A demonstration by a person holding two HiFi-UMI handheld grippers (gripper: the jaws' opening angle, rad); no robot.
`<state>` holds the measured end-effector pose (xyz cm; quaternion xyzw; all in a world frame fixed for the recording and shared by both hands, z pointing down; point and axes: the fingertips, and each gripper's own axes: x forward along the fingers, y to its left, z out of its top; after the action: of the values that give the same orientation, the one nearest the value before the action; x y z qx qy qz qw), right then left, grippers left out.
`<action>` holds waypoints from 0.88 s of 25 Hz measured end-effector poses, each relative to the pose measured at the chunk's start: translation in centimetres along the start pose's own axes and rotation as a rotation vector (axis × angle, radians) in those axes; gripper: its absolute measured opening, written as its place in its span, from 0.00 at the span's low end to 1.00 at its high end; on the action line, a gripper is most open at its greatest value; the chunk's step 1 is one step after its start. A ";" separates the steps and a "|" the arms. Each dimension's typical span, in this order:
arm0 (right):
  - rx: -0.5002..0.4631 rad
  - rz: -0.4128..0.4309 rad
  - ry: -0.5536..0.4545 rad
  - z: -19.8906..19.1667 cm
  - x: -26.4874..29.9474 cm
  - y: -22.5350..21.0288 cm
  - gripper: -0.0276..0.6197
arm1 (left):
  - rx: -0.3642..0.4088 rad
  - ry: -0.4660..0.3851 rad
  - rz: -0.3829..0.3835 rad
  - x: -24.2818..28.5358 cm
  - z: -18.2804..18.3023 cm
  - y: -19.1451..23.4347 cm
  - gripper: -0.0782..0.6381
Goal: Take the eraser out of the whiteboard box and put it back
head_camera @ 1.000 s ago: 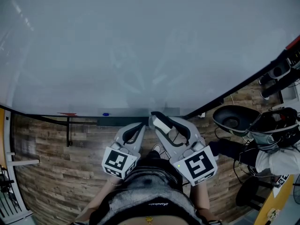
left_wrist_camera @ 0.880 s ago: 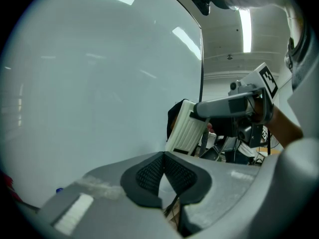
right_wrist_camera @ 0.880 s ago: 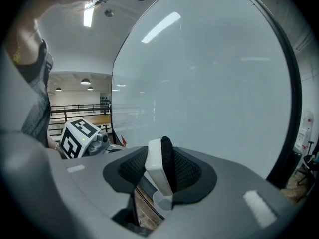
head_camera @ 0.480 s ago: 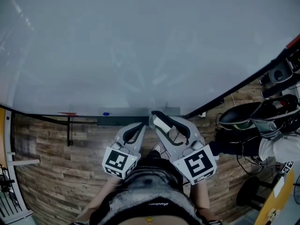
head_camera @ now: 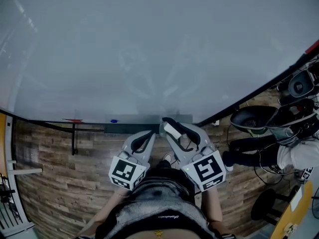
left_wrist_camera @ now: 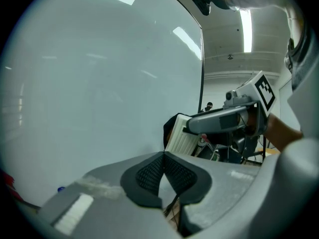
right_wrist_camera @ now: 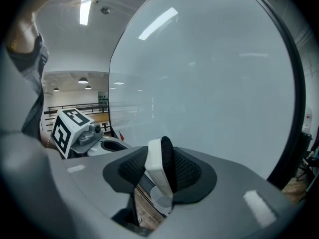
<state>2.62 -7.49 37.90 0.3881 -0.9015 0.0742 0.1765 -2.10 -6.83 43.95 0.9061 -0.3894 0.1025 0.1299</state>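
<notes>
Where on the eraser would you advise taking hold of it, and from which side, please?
I would grip the eraser across its thickness, with one pad on the white back and one on the black face, coming in from a narrow edge. It is a flat slab, so those broad faces likely give the pads most contact. The right hand-held gripper holds it this way.

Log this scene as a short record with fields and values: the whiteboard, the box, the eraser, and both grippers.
Whiteboard: large, straight ahead
Box: grey, on the whiteboard's lower edge
Eraser: white body, dark felt, near the box's right half
Right gripper: shut on the eraser
Left gripper: shut, nothing between its jaws
</notes>
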 end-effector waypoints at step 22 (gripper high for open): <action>0.006 0.024 0.089 -6.2 3.2 -0.7 0.29 | -0.009 -0.003 0.011 0.3 -0.4 0.4 0.11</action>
<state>2.71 -8.50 44.86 0.3739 -0.8972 0.0961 0.2145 -2.25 -7.14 44.45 0.9035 -0.3950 0.1004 0.1329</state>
